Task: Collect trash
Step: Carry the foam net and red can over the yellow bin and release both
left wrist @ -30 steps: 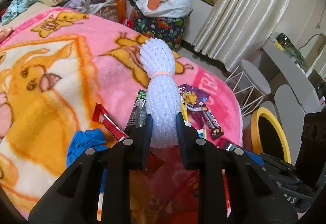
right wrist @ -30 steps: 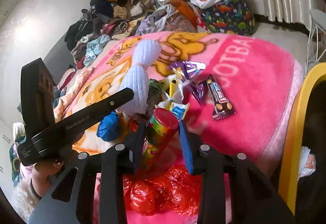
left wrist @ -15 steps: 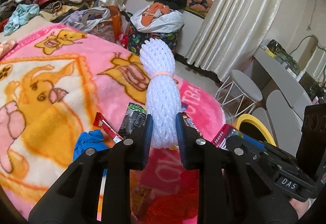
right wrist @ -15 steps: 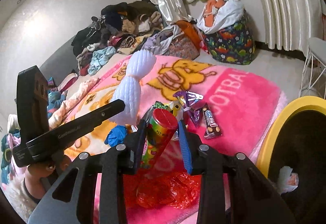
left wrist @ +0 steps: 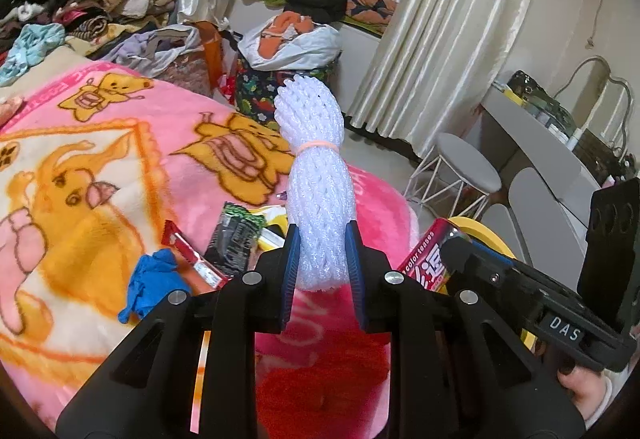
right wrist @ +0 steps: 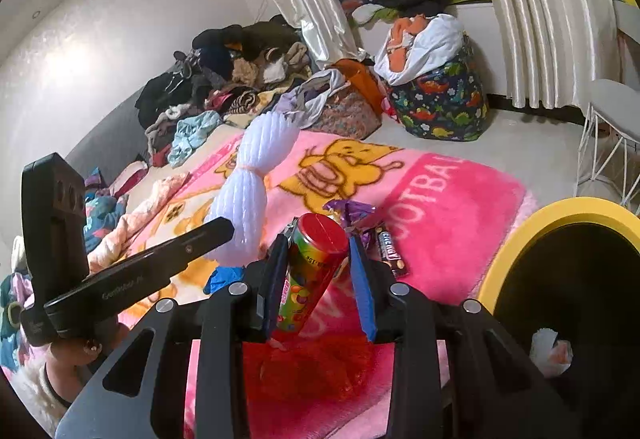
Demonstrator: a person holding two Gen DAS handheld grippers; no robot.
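Left tool (left wrist: 320, 259) still clamps foam net (left wrist: 316, 175), right tool (right wrist: 318, 275) candy tube (right wrist: 310, 271), both raised higher.

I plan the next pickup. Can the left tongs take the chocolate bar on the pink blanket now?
Probably not yet: the left tongs are shut on the white foam net. The chocolate bar itself lies uncovered.

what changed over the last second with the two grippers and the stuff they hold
Both grippers rose from the pink blanket, carrying their loads: the left gripper lifted the white foam net, the right gripper the candy tube. Nothing was released. The wrappers, blue cloth and yellow bin stayed put.
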